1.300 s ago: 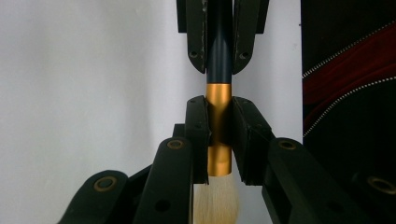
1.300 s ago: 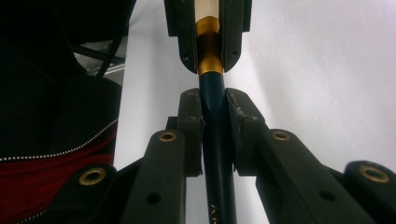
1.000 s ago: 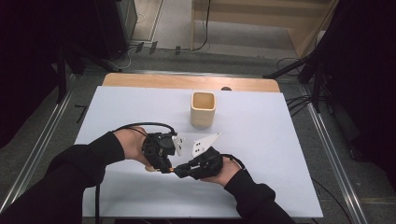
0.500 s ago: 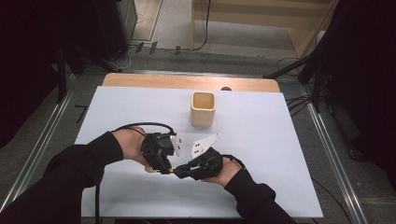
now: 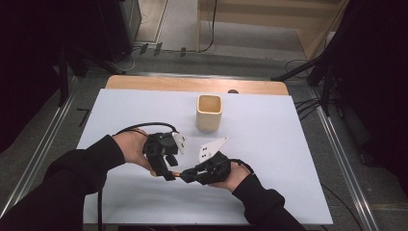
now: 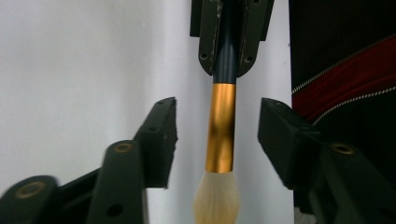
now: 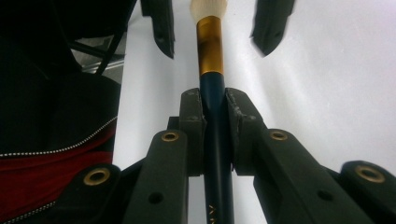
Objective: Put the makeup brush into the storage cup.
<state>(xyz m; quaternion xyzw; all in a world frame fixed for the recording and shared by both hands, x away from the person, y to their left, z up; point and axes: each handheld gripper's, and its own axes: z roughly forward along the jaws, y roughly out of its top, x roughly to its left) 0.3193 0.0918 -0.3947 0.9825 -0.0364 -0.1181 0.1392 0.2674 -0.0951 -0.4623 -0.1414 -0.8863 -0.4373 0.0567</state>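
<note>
Brush [image 6: 220,130] (dark-handled) clamped in right hand-held gripper [image 7: 215,135], between left hand-held gripper's [image 6: 217,140] just-opened jaws.

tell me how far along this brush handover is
Done: the right gripper is clamped on the brush by its dark handle. In hand: the left gripper has just been opening, its jaws clear of the gold ferrule between them. Left, probably: dropping the brush into the cup.
</note>
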